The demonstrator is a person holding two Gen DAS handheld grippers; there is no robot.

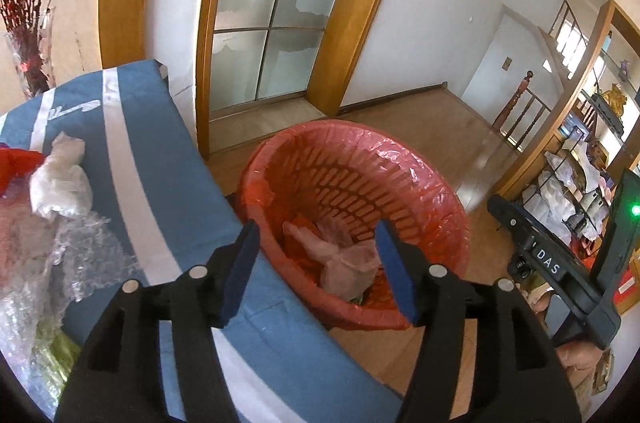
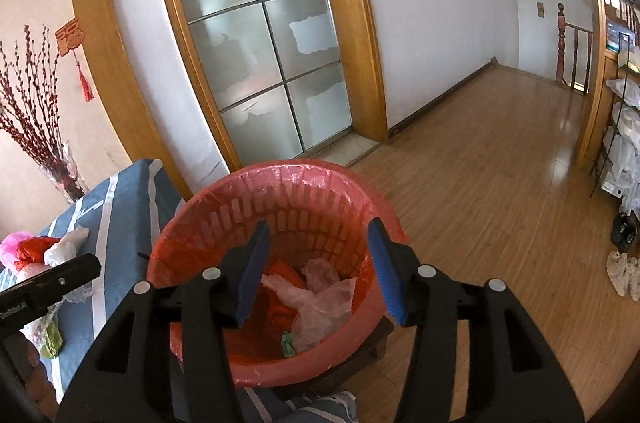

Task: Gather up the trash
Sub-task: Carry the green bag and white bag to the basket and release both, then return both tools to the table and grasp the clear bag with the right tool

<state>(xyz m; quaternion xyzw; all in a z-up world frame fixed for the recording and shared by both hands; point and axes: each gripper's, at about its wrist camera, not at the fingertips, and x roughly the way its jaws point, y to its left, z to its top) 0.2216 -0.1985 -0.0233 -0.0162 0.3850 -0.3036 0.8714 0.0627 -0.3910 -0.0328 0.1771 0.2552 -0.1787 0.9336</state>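
A red slotted waste basket (image 1: 424, 179) lined with a pink bag stands on the floor beside the table; it also shows in the right wrist view (image 2: 224, 211). Crumpled clear plastic (image 1: 352, 267) (image 2: 320, 303), an orange piece (image 2: 282, 277) and a green scrap (image 2: 288, 343) lie inside. My left gripper (image 1: 318, 271) is open and empty over the basket's near rim. My right gripper (image 2: 318, 271) is open and empty above the basket. On the blue-clothed table (image 1: 168, 183) lie a white plastic wad (image 1: 60, 179), bubble wrap (image 1: 48, 283) and a red bag (image 1: 16, 163).
A frosted glass door in a wooden frame (image 2: 256, 43) stands behind the basket. Wooden floor (image 2: 500, 183) stretches right to a shelf rack with bags (image 2: 624, 143). A vase of red twigs (image 2: 60, 167) stands by the table's far corner. Slippers (image 2: 622, 271) lie at right.
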